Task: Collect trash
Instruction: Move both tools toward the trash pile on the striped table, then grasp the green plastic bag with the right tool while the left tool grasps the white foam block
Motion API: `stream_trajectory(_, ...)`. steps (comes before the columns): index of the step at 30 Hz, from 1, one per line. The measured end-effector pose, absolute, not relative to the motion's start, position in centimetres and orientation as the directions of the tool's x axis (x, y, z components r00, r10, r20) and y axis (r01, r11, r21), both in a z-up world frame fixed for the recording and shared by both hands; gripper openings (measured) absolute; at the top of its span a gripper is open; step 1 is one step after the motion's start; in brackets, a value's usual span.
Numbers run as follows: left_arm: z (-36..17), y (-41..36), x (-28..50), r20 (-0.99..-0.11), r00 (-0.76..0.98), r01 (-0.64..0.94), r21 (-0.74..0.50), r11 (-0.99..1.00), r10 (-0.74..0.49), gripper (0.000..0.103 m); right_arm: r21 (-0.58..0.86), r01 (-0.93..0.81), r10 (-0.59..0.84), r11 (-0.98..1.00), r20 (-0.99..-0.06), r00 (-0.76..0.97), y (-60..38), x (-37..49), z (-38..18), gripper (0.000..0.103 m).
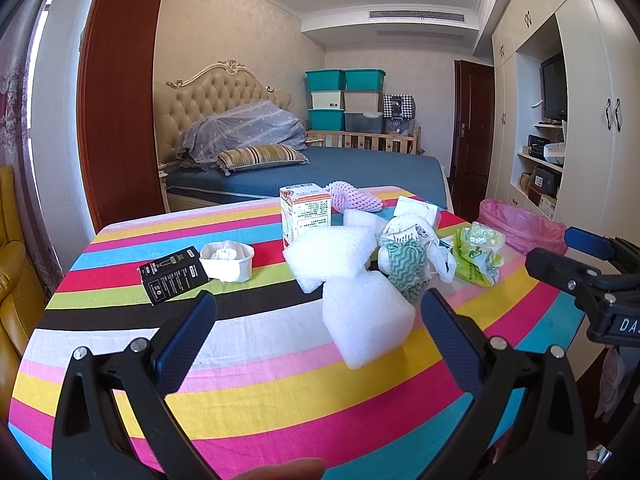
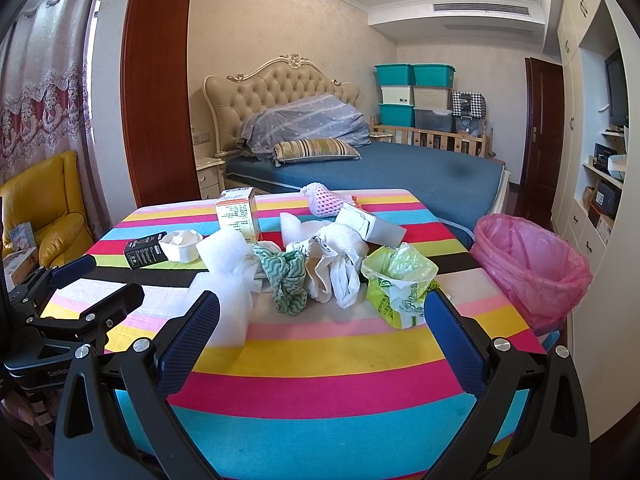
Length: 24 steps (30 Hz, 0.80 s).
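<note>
Trash lies across a striped tablecloth [image 1: 260, 392]: white foam pieces [image 1: 366, 324] [image 2: 228, 280], a green-white rag [image 1: 404, 266] [image 2: 286, 280], a crumpled white bag [image 2: 340, 256], a green plastic bag [image 2: 396, 284] [image 1: 478, 254], a carton [image 1: 306, 210], a black box [image 1: 172, 274], a white cup [image 1: 227, 260] and pink foam net [image 2: 322, 200]. My left gripper [image 1: 318, 316] is open, with the near foam piece between its fingers. My right gripper [image 2: 322, 316] is open in front of the rag and bags. A bin with a pink liner [image 2: 528, 268] stands at the table's right edge.
Behind the table is a bed [image 2: 380, 168] with a striped pillow. A yellow armchair [image 2: 44, 208] is at the left, white cupboards [image 1: 580, 120] at the right. Stacked storage boxes [image 2: 416, 96] line the far wall. A small white box [image 2: 370, 226] lies near the bin.
</note>
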<state>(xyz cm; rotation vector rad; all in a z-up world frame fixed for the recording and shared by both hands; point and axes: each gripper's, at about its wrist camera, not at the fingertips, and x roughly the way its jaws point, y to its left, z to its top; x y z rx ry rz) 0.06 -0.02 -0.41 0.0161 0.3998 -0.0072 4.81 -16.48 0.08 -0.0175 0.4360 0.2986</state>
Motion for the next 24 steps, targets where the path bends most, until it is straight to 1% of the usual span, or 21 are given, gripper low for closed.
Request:
stream_trajectory(14,-0.4,0.0,-0.1,-0.417,0.909,0.002,0.004,1.0,0.0,0.099,0.06,-0.255,0.255,0.965,-0.437,0.863,-17.7,5.7,-0.4,0.096)
stream_trajectory(20,-1.1,-0.3,1.0,-0.47,0.882,0.036,-0.013,0.999,-0.038,0.098,0.052,-0.219,0.218,0.974,-0.457,0.862,-18.9,6.7,-1.3,0.096)
stream_trajectory(24,-1.9,-1.1,2.2,-0.51,0.858,0.071,0.004,0.997,-0.059,0.098,0.035,-0.19,0.184,0.981,-0.473,0.862,-19.9,8.1,-2.0,0.096)
